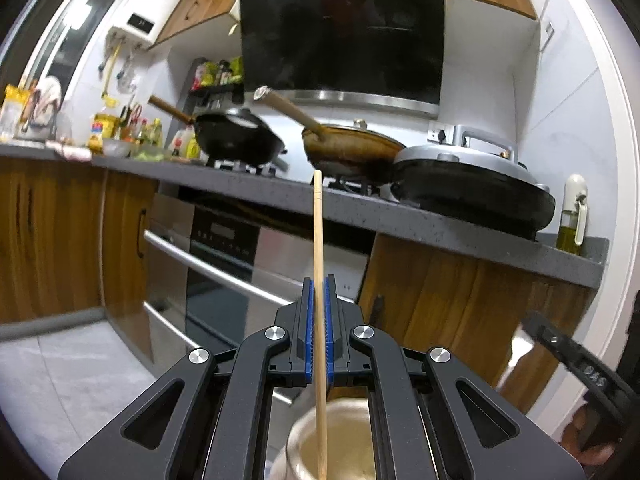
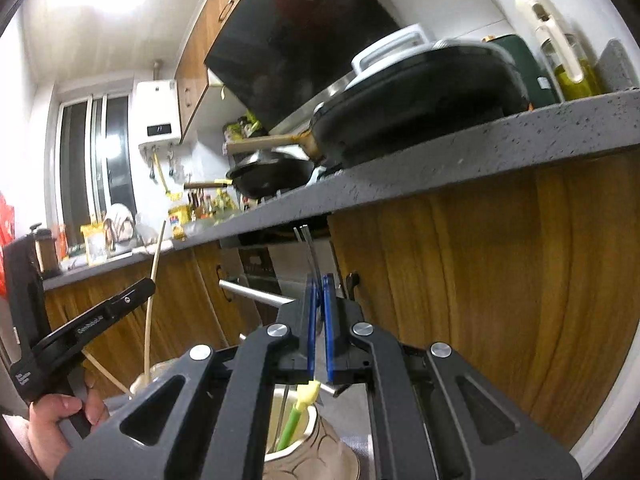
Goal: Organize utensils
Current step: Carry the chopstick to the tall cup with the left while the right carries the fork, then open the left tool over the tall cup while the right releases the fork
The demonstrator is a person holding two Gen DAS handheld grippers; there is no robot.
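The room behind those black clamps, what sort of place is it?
A home kitchen, most likely: a black wok and a brown frying pan sit on a grey speckled countertop, beneath a black range hood.

1 pale wooden chopstick (image 1: 318, 264) stands near-upright, lower end inside a cream holder cup (image 1: 336, 440) w/ glossy rim. 2nd cup (image 2: 296, 446), cream w/ dark crackle lines, holds a green-yellow plastic utensil (image 2: 298, 416) leaning right. Metal fork (image 2: 310, 256), tines up, slightly tilted, above that cup; its handle end is hidden.
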